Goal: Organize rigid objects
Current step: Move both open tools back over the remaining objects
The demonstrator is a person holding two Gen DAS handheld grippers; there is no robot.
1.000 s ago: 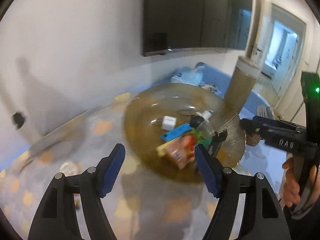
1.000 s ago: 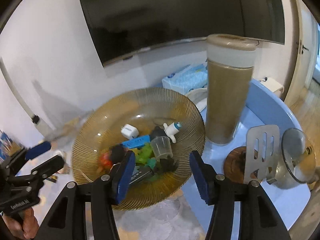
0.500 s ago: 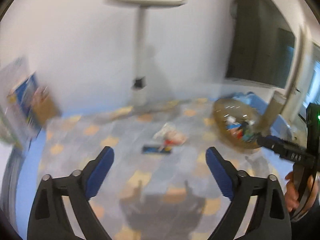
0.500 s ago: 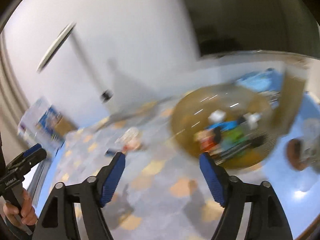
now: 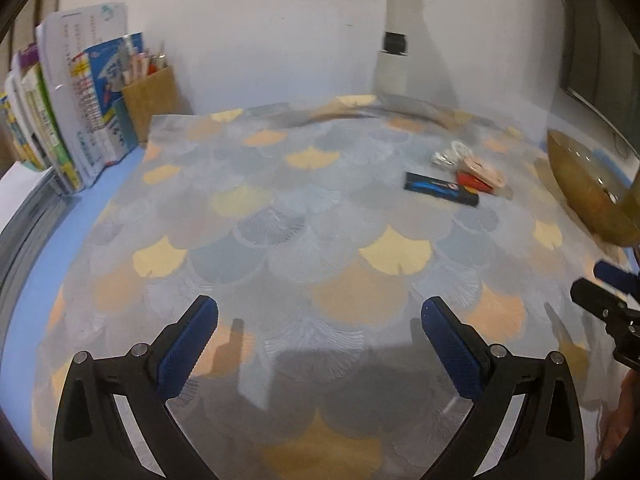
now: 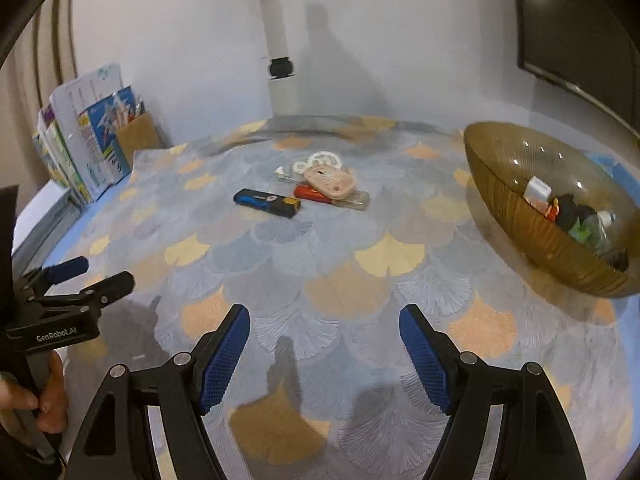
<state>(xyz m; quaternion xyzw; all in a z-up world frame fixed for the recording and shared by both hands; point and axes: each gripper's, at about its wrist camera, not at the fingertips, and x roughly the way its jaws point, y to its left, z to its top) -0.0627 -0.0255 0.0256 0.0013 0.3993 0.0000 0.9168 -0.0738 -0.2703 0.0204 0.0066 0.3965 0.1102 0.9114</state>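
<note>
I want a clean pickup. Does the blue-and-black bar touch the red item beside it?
Apart: the right wrist view shows mat between the blue-and-black bar and the red item.

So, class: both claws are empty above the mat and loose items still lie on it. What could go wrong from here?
1. The pink case lies on the red item and clear tube; grabbing one may drag the others.
2. The amber bowl is already crowded, so a dropped item could bounce out.
3. The dark blue stick lies flat; the pads may skid.

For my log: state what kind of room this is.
Probably a home living room or study: a table with a patterned cloth, books against the wall, a wall TV, and a bowl of odds and ends.
</note>
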